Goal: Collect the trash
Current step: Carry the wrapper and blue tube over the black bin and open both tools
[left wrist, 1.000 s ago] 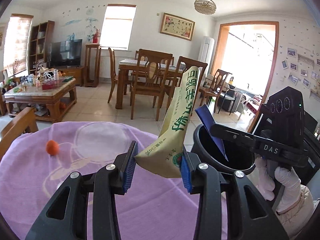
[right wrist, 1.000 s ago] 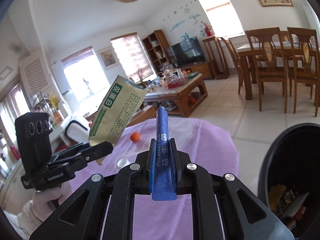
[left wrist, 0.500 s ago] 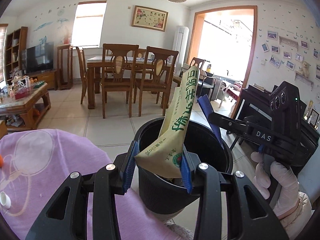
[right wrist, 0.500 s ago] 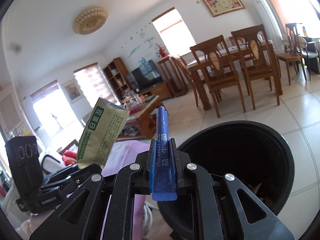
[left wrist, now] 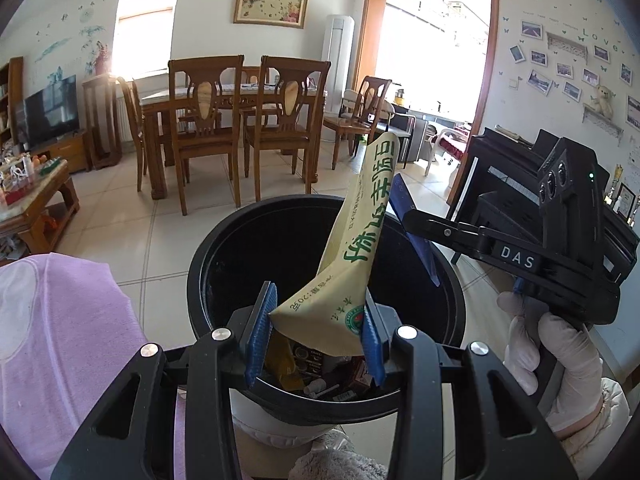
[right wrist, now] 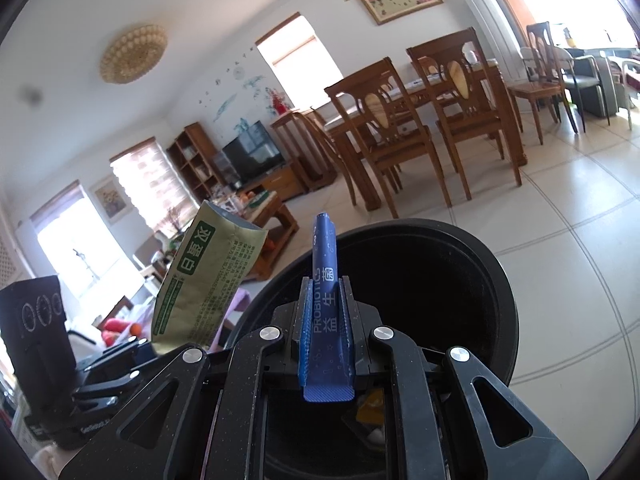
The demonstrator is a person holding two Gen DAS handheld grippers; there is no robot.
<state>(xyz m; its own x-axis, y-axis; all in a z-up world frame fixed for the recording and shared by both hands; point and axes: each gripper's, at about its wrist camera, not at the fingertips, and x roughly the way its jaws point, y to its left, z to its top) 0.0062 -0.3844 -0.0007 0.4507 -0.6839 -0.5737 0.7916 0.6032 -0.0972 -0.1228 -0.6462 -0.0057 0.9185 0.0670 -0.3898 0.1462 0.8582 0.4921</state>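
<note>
1. Both jaws are clamped: my left gripper (left wrist: 316,328) pinches the lower end of a yellow-green sachet (left wrist: 352,256) between its blue pads (left wrist: 260,332), partly closed around it.
2. My right gripper (right wrist: 326,320) is nearly closed on a slim blue probiotics stick packet (right wrist: 326,280), which stands upright between the pads.
3. I see both wrappers held over the mouth of a black trash bin (left wrist: 200,264), neither released.
4. Inside the bin lie earlier scraps, including a yellow wrapper (left wrist: 282,364).
5. From the left view, a gloved hand (left wrist: 548,352) grips the right gripper's handle.
6. At left, a purple cloth (left wrist: 60,320) lies just beside the bin.
</note>
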